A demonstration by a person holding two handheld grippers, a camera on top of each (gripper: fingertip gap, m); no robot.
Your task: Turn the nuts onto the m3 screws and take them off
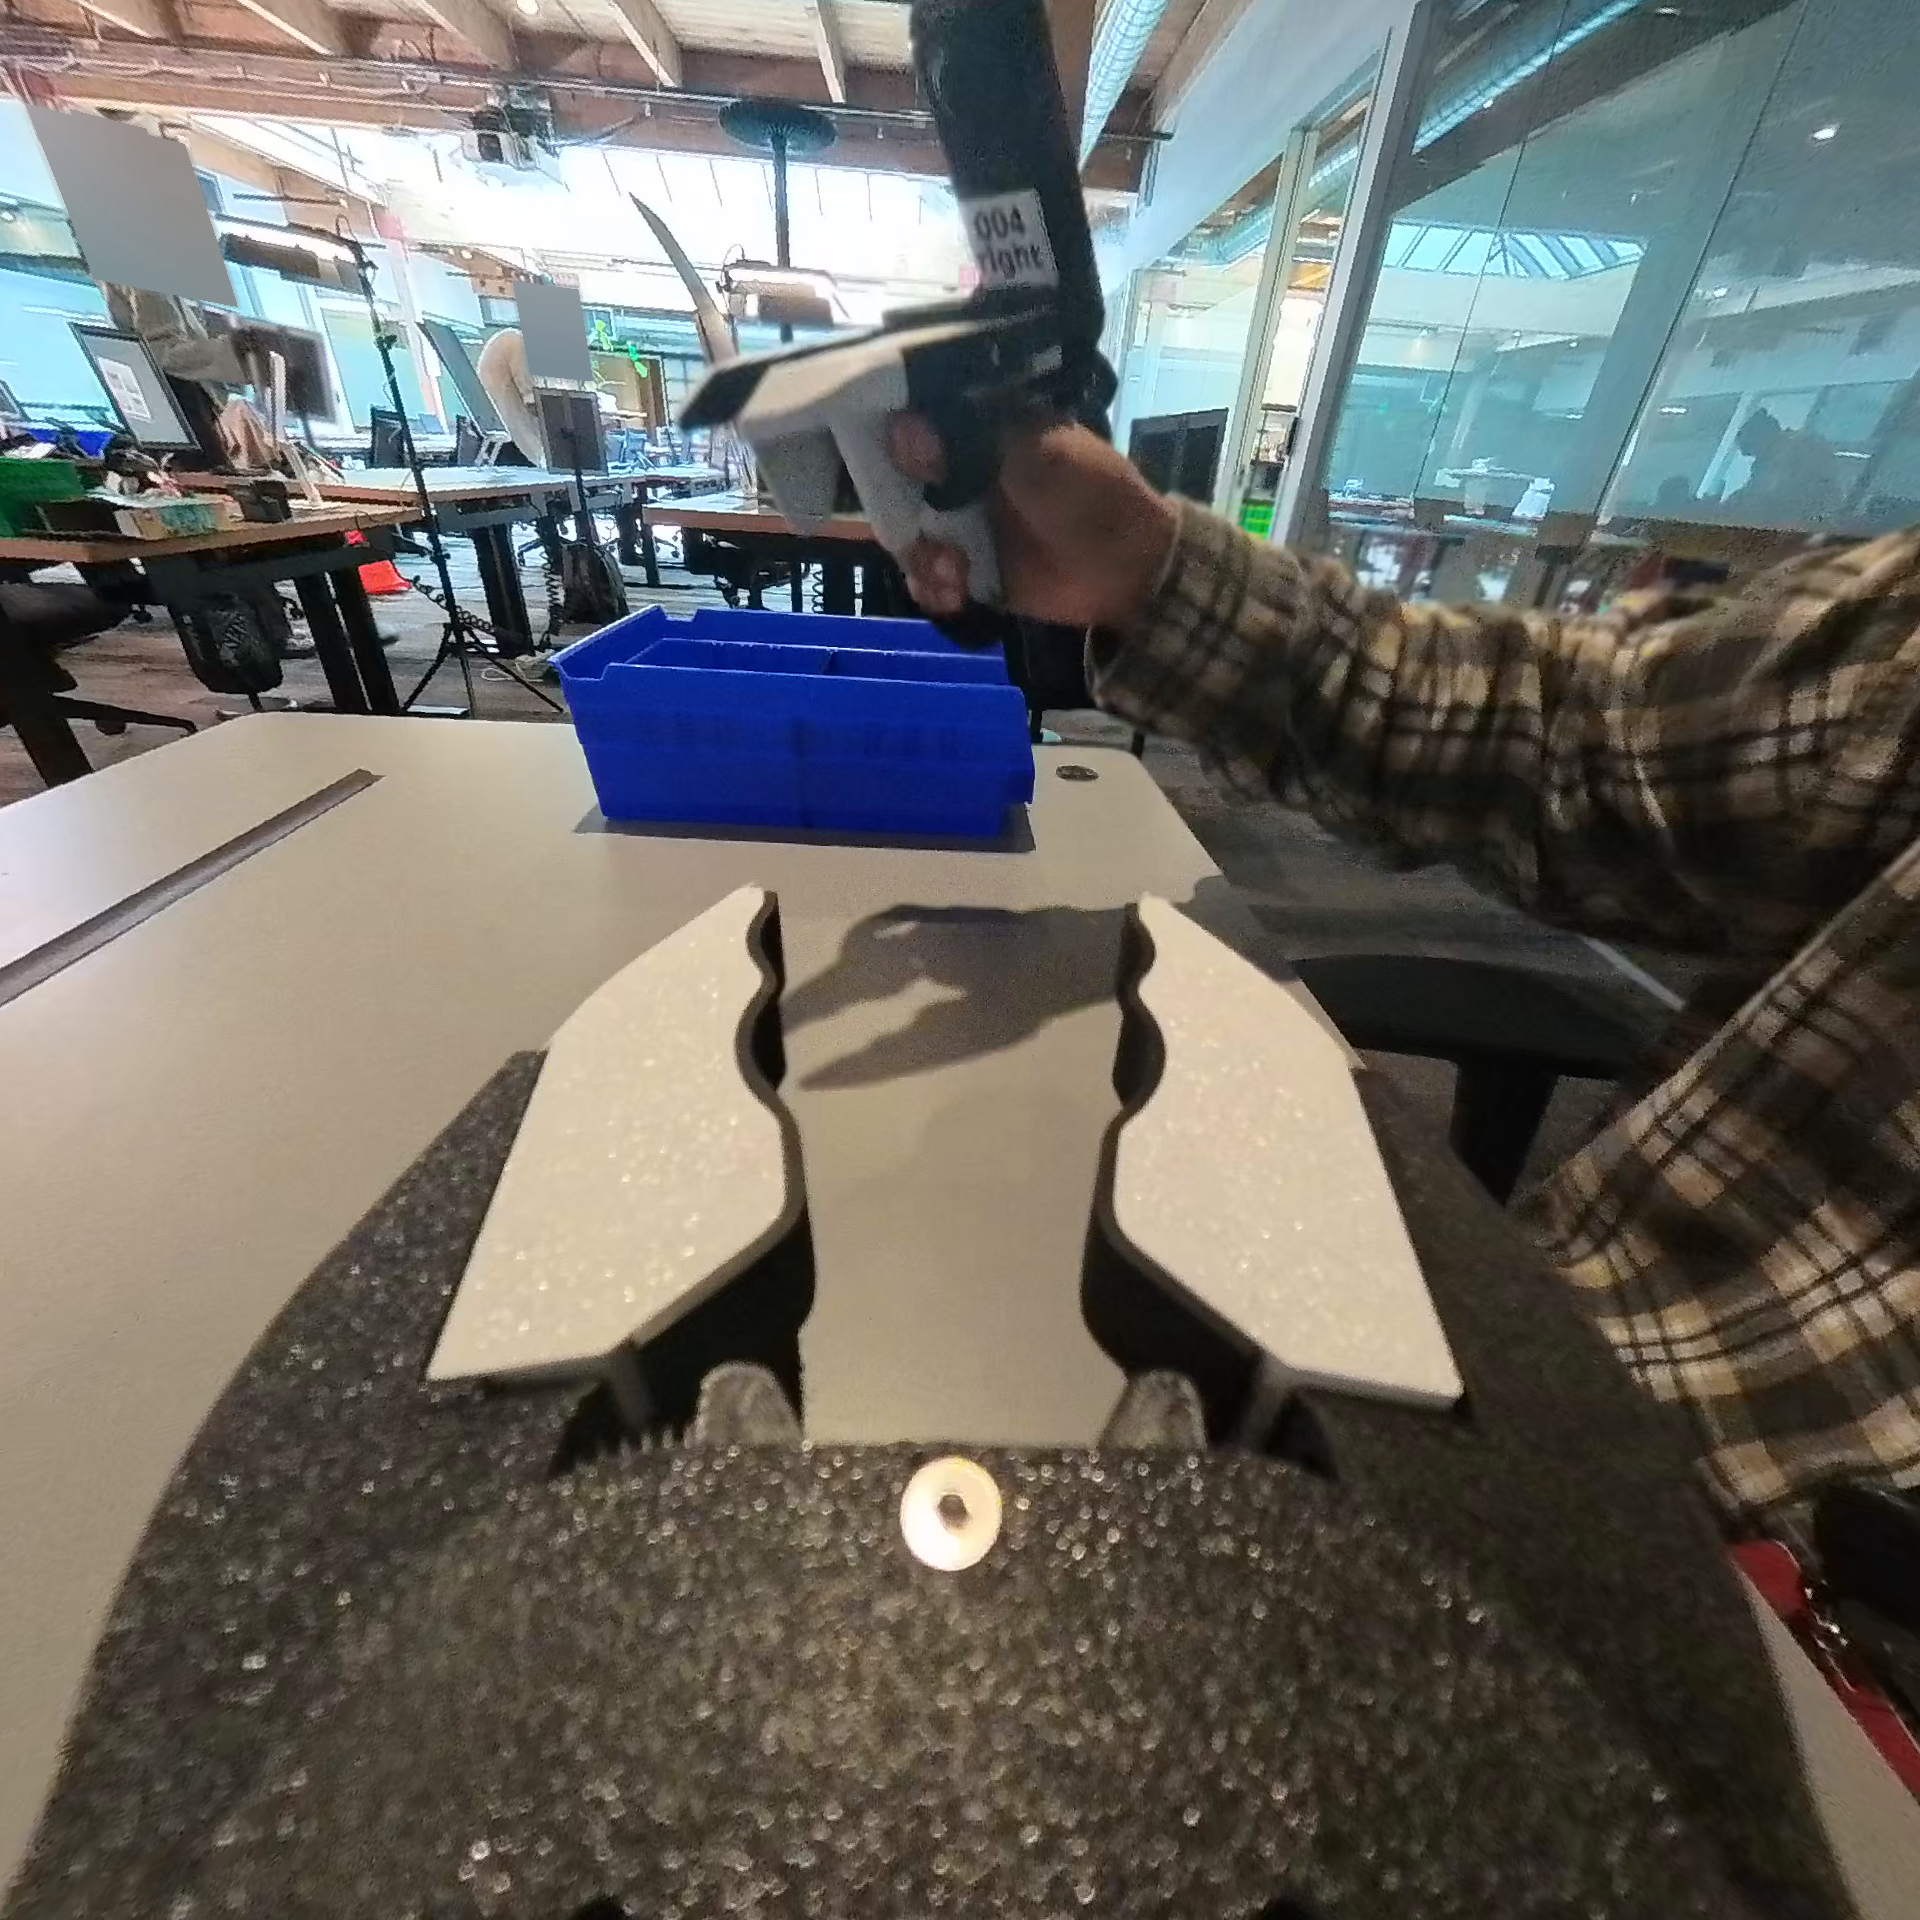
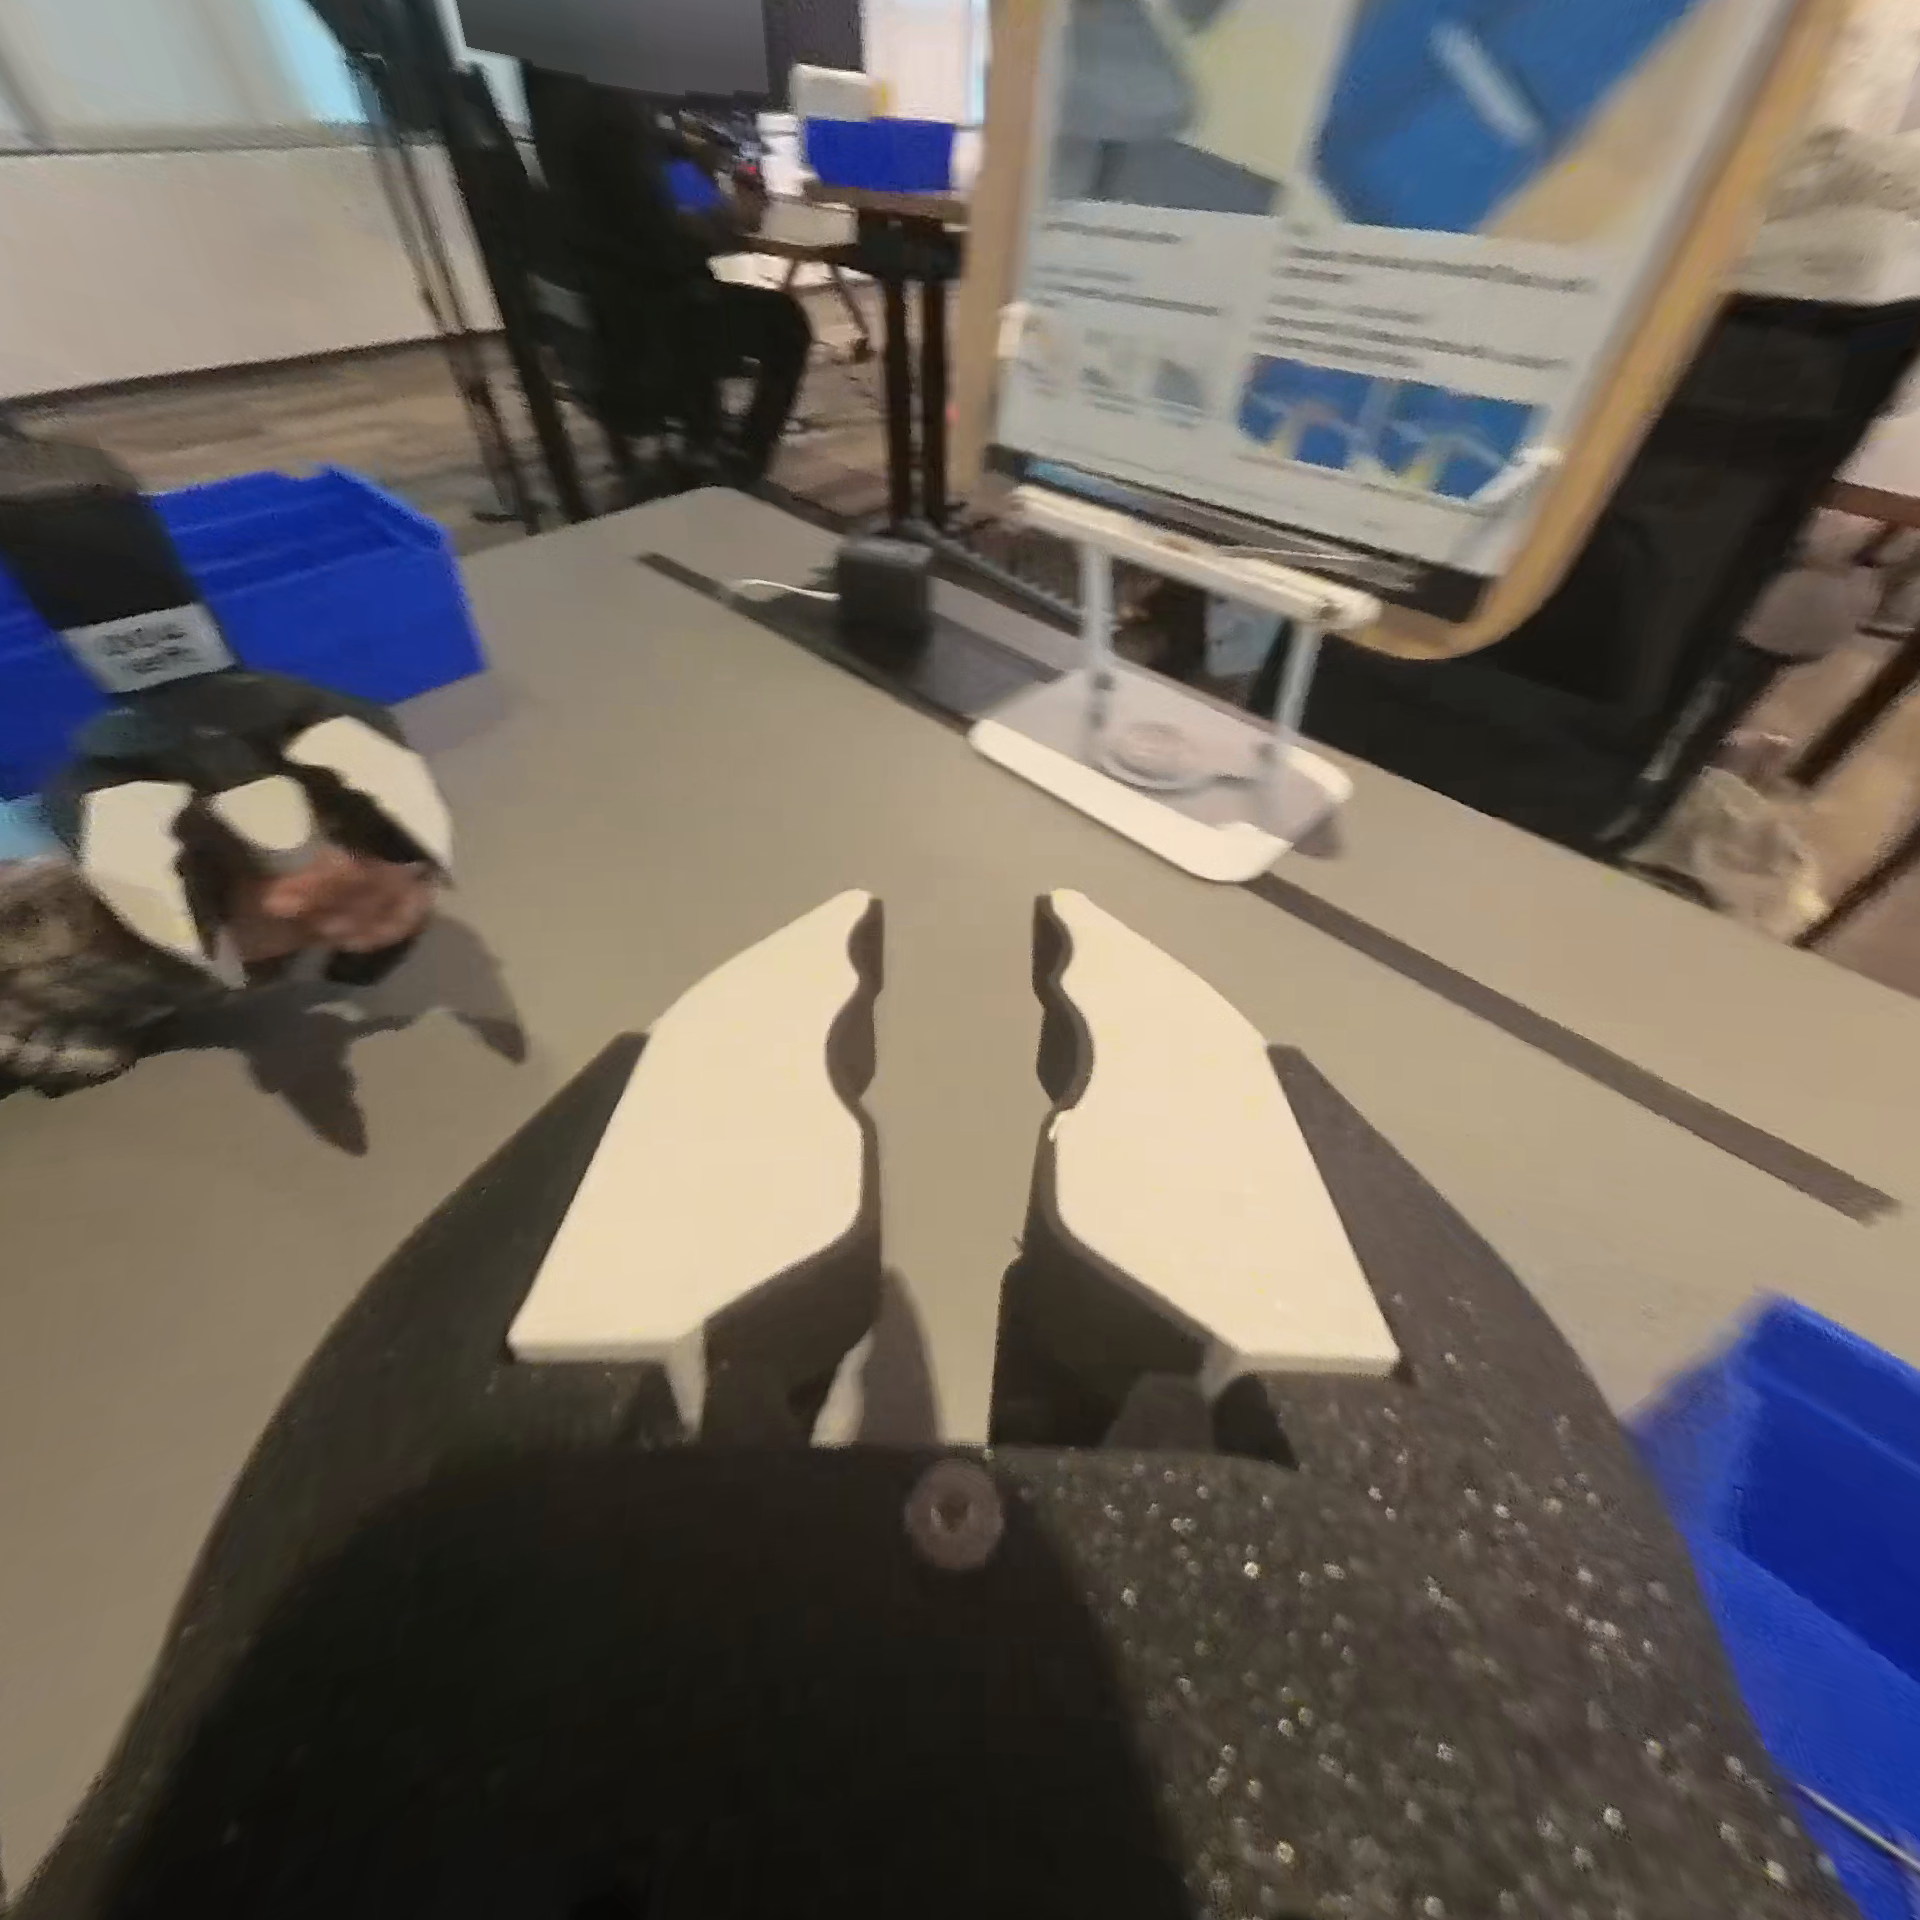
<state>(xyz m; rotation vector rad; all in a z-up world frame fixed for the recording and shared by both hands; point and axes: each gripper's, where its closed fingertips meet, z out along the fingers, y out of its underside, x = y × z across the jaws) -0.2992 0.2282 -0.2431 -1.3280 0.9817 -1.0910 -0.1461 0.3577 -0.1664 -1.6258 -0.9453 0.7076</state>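
Grey tabletop lay bare beneath both empty, parted grippers, left and right; tiny nuts could slip unnoticed.

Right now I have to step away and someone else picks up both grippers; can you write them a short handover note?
Left gripper: open, empty, low over the grey table.
Right gripper: open, empty, held up in the air above the table; this view is blurred.
Blue bin: at the table's far edge ahead of the left gripper, divided inside; contents not visible. Another blue bin sits close by the right gripper.
Nuts and M3 screws: none visible in either view, probably in the bins.
Done: nothing I can confirm.
Left: find a screw and a nut, thread on, then unthread.
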